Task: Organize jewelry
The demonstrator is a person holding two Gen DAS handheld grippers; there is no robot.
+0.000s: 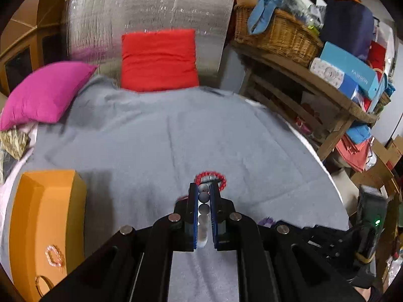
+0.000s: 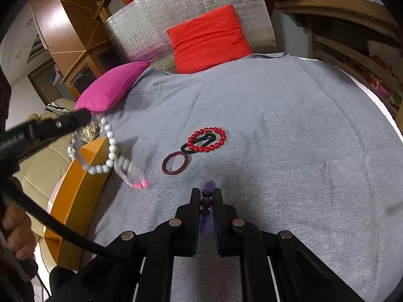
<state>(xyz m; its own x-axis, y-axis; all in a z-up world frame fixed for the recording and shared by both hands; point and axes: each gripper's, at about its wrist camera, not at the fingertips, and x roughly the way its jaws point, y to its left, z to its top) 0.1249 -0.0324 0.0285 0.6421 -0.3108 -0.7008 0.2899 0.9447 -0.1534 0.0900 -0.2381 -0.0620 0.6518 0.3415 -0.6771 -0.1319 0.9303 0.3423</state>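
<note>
Jewelry is only partly sorted, as far as can be judged. One pink beaded bracelet [image 1: 53, 255] is already laid in the orange box [image 1: 47, 216] at the left edge of the bed, with a thin golden ring [image 1: 41, 283] seen beside it. A white beaded bracelet [image 2: 107, 148] is pinched in the left hand-held gripper [image 1: 204, 193], whose jaws are nearly closed on the beads; in the right wrist view it is seen hanging just above the near corner of the box, with a clear, blurred strand dangling beneath it. A purple beaded bracelet [image 2: 207, 201] is gripped in the right hand-held gripper [image 2: 207, 196], its jaws likewise nearly closed, low over the grey blanket [image 2: 277, 125].

Three pieces are left lying on the blanket: a red beaded bracelet [image 2: 207, 139], a black loop [image 2: 199, 142] lying partly inside and under it, and a dark maroon ring [image 2: 175, 163] just beside them. So two pieces are in transit and at least three are not yet collected.

Around the bed are a pink pillow [image 1: 45, 93], a red cushion [image 1: 158, 60], a silver foil panel [image 1: 148, 12] and a cluttered wooden shelf with a wicker basket [image 1: 274, 32]. Nothing is seen blocking the way to the box; the tangle of red beads and black loop may be awkward to separate.
</note>
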